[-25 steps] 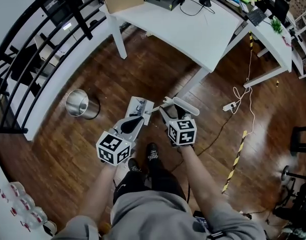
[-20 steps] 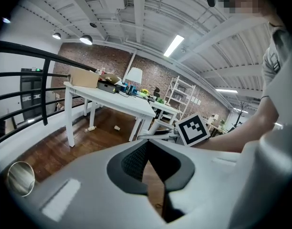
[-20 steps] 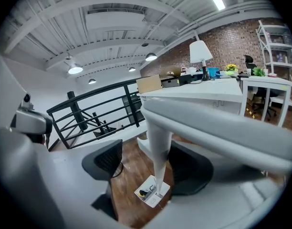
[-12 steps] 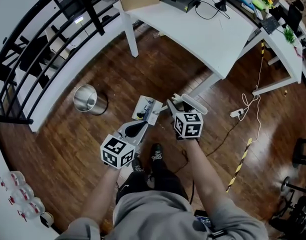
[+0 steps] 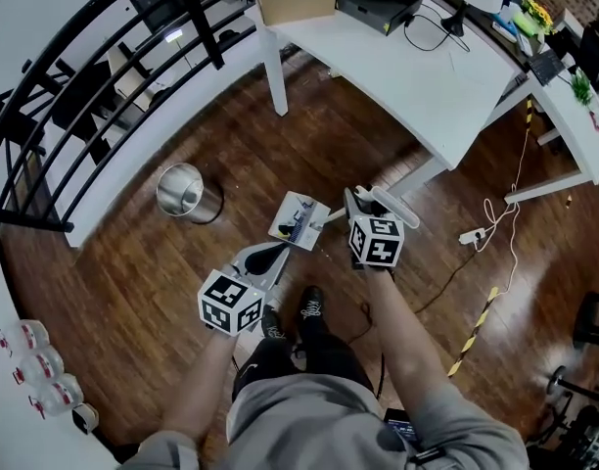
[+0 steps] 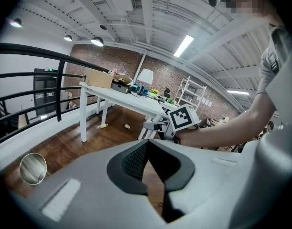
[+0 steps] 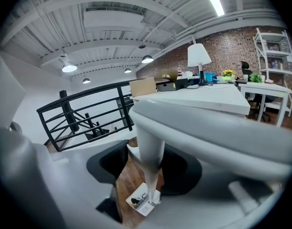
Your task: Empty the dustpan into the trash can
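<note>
The dustpan [image 5: 299,220] is a flat, pale grey plastic tray on a long, round tubular handle [image 7: 151,142]. It carries a small heap of dark and yellowish scraps. In the head view it sits low over the dark, glossy plank floor [image 5: 133,282], just ahead of the person's shoes; whether it touches the boards I cannot tell. The shiny steel cylindrical trash can [image 5: 187,192] stands open-topped at ten o'clock from the pan, well apart from it.

The right gripper [image 7: 145,162], a smooth grey shell with ribbed black pads, lies at three o'clock from the pan. Its jaws have just been closing round the handle, yet they remain fairly wide, and a strip of floor shows beside the handle. The left gripper [image 6: 147,147], at seven o'clock from the pan, has its tips drawn together on nothing. Both bare forearms reach forward, the grippers tipped gently downward. A white table [image 5: 417,67] fills twelve o'clock.
</note>
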Demonstrator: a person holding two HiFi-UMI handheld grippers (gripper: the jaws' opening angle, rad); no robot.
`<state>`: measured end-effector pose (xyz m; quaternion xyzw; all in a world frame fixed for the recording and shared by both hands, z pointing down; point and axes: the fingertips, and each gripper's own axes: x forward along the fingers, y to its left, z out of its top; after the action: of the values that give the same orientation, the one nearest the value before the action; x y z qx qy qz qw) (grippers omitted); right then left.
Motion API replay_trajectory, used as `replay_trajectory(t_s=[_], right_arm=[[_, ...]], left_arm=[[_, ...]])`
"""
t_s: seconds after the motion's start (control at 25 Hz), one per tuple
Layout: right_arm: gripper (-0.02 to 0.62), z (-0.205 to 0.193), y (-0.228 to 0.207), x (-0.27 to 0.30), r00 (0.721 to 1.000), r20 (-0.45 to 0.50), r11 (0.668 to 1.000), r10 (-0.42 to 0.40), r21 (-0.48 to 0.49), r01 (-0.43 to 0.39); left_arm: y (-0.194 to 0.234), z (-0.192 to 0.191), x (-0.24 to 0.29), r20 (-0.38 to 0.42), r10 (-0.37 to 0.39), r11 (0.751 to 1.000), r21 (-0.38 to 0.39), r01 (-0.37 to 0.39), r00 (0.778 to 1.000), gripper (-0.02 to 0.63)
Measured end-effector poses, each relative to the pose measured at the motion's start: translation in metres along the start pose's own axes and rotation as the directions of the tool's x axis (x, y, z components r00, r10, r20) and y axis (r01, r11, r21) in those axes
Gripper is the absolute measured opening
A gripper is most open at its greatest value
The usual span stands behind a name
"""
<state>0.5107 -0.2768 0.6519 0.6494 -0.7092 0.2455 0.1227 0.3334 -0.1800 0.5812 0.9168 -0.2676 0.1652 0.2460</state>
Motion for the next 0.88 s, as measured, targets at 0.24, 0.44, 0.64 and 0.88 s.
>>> replay_trajectory(t_s=[0.24,0.44,0.64,0.88], right_arm=[[0.189,0.006,0.004,-0.005,0.998,0.017,0.998,0.056,-0.042,-0.056],[0.187,0.027,0.018,-0.018,0.991,0.044,0.986,0.13,-0.108,-0.125],[0.187,0.065,0.038,-0.033,0.972,0.082,0.963,0.222,-0.176,-0.205],[0.186,0.117,0.08,-0.05,0.927,0.126,0.915,0.353,-0.255,-0.313]], left_arm=[[0.005,-0.002,-0.005,0.004,0.028,1.0,-0.006,-0.028,1.0,0.005],[0.001,0.002,-0.011,0.013,0.041,0.999,-0.004,-0.041,0.999,0.005],[0.011,0.004,-0.032,0.03,0.085,0.996,-0.008,-0.085,0.996,0.005],[0.025,0.005,-0.063,0.059,0.171,0.985,-0.025,-0.17,0.983,0.005]])
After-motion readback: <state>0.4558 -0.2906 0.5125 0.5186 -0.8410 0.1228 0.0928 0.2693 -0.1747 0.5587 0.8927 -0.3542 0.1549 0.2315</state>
